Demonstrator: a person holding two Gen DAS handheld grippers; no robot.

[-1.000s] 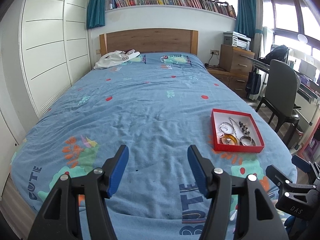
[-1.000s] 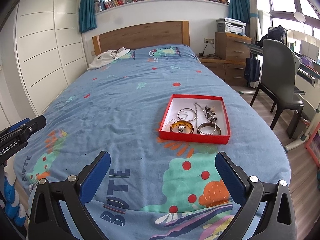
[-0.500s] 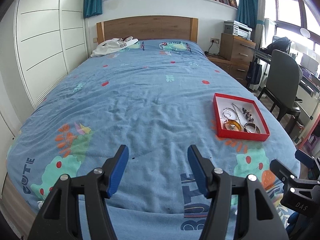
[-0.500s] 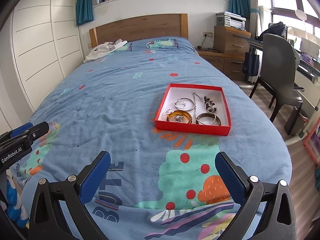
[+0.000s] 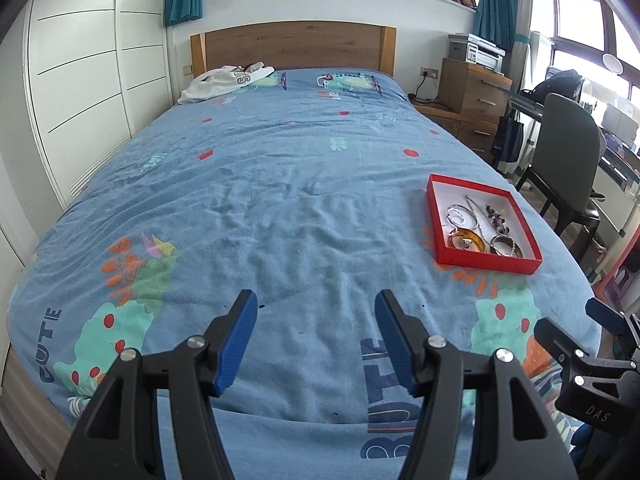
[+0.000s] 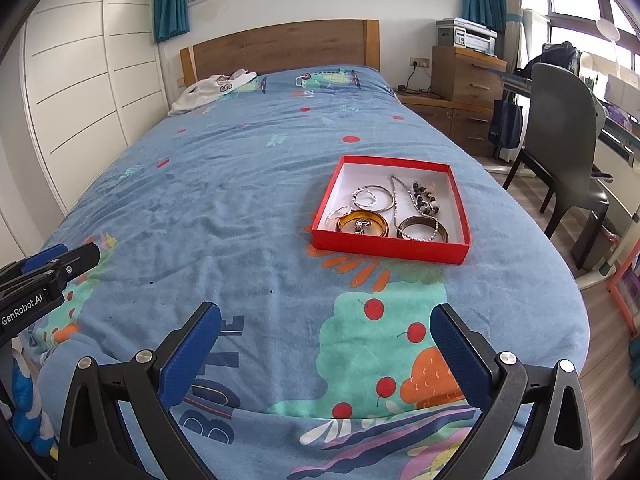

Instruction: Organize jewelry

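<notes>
both tools hovered over the foot of the bed: the left tool had its blue pads apart with nothing between them, and the right tool was spread wider, also empty. ahead lay a red jewelry box on the blue printed bedspread, toward the right edge. inside it sat an amber bangle, a silver hoop, a chain necklace and a beaded bracelet, all well apart from either tool.
</notes>
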